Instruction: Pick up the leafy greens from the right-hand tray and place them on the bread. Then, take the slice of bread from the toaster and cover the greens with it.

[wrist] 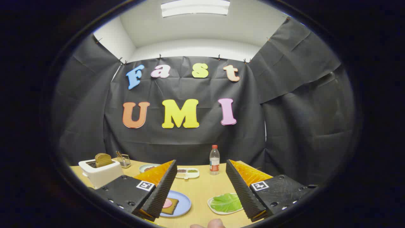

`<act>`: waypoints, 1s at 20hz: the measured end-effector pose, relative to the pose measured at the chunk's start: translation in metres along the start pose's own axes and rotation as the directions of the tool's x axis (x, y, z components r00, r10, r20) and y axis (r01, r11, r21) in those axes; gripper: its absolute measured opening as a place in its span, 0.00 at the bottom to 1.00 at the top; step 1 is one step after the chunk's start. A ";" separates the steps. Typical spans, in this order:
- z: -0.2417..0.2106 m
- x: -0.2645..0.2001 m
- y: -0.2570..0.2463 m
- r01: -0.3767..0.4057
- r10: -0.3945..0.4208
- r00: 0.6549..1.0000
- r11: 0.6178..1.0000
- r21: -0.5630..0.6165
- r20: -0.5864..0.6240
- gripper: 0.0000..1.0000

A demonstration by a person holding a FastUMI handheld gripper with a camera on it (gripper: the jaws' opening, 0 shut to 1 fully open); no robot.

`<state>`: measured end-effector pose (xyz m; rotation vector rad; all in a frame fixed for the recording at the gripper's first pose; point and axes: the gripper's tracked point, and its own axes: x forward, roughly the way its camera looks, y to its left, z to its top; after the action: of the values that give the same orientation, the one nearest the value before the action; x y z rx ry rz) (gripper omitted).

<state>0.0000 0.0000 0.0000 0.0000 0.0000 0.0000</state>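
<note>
My gripper is open, raised above the wooden table with nothing between its fingers. A green leaf lies on a small white tray, just inside the right finger. By the left finger sits a blue plate with a brown slice of bread and a pink round slice on it, partly hidden by that finger. To the far left stands a white toaster with a slice of bread sticking out of its slot.
A clear bottle with a red cap stands at the back of the table. A divided white dish, a pale bowl and a small wire rack sit near the back. A person's fingertip shows at the near edge.
</note>
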 end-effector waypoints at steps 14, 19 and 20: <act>-0.005 0.002 -0.001 -0.004 0.004 1.000 1.000 0.004 -0.008 0.95; -0.006 0.003 -0.003 -0.003 0.003 1.000 1.000 0.000 -0.013 0.95; -0.008 0.004 -0.003 -0.004 0.003 1.000 1.000 -0.005 -0.014 0.95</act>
<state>0.0036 -0.0027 -0.0081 -0.0050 0.0144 0.0035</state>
